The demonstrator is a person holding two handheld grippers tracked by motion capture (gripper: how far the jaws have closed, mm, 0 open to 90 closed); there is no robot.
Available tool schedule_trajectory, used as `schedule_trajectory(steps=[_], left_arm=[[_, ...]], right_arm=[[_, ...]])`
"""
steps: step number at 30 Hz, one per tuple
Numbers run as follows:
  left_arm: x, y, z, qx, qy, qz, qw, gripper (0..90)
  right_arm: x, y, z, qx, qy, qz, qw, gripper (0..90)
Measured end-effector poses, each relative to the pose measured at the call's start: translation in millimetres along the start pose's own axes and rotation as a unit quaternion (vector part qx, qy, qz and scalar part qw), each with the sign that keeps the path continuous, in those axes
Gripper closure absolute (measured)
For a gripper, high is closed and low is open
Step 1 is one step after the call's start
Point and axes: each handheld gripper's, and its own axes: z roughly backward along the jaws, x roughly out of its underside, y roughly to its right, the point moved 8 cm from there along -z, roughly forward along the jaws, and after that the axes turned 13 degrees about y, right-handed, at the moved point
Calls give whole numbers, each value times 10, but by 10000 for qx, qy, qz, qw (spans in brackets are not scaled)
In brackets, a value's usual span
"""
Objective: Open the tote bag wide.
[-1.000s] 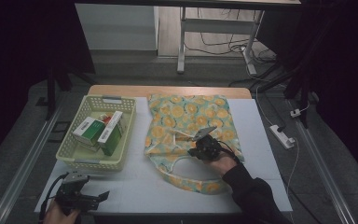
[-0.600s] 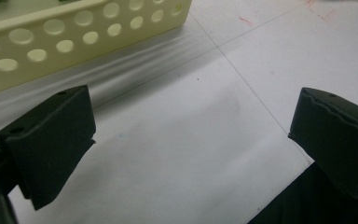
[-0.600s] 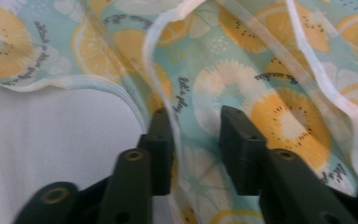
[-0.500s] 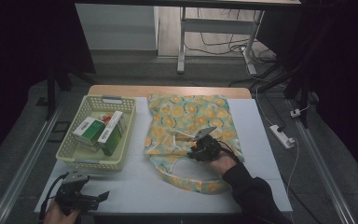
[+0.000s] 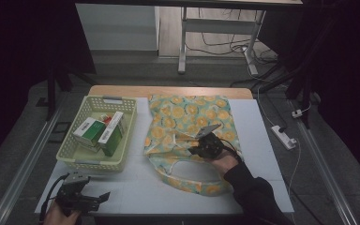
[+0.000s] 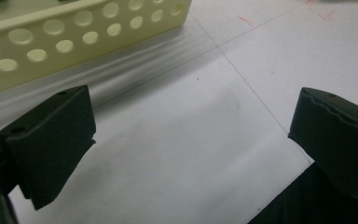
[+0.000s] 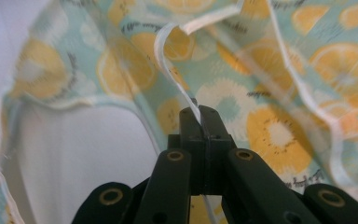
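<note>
One lemon-print bag point(image 5: 187, 129) lies flat on the white tabletop point(image 5: 262, 140), just right of one pale basket point(image 5: 70, 157), which holds two green-and-white boxes point(image 5: 101, 131). The right gripper point(image 5: 201, 149), over the bag's near half, has its jaws clenched on the bag's white-trimmed edge point(image 7: 177, 86). The left gripper point(image 5: 91, 201), near the tabletop's front edge below the basket, has its jaws spread and holds nothing.
</note>
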Motion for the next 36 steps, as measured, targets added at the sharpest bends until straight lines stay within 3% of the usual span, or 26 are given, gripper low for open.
schedule_trajectory(steps=[3, 10, 20, 36], left_arm=[[0, -1, -1, -1, 1, 9, 10000, 4], [-1, -3, -2, -1, 2, 25, 10000, 4], [-2, -9, -5, 8, -4, 37, 10000, 4], [-9, -9, -6, 23, 14, 37, 10000, 3]], right_arm=[[-149, -33, 66, -23, 253, -88, 9996, 897], [-306, -55, 119, 7, 495, -172, 9986, 897], [-608, -15, 259, 43, 991, -289, 9947, 896], [-1014, -75, 383, 32, 1242, -176, 9921, 896]])
